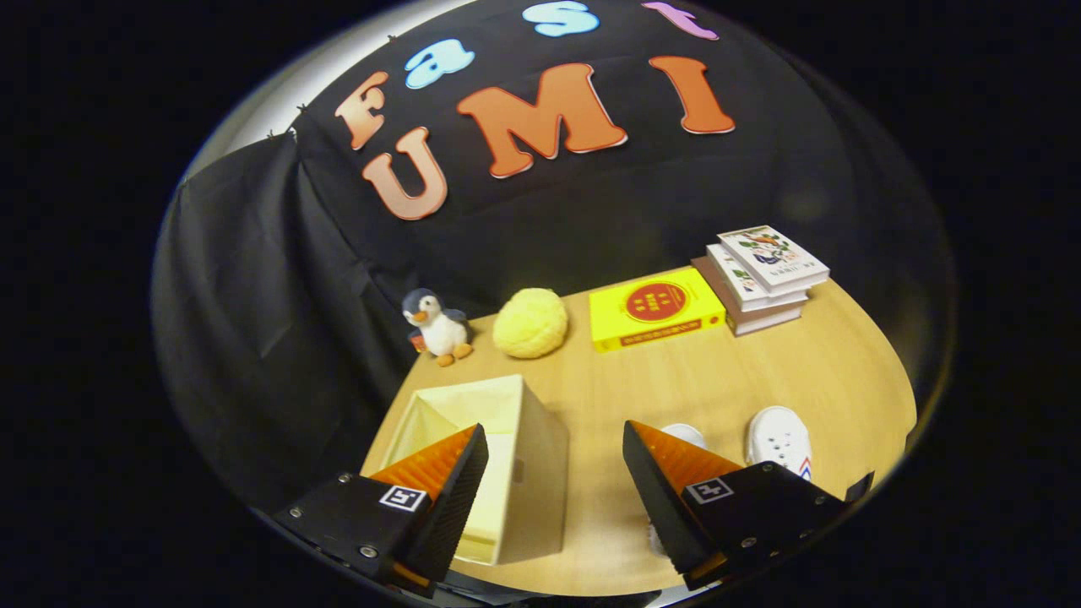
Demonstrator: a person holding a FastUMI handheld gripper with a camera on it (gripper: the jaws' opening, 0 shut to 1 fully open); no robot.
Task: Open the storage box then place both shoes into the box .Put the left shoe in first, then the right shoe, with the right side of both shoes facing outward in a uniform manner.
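Wooden table [760, 371] bearing, along its far edge from upper left to upper right of the frame, a toy penguin [437, 326], a yellow ball [530, 323], a yellow book [654, 309] and a stack of books [760, 277]. Lower left stands an open cream storage box [507, 460]; lower right lie two white shoes [779, 437], side by side, with the gripper [555, 460] held above the table, its fingers spread apart and empty.

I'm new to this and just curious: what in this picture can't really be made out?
- Shoes: one white shoe sits mostly behind a finger of the open gripper; which of the pair is the left one is unclear.
- Storage box: its near corner is behind the other finger, so its floor stays unseen.
- Book covers: print too small.
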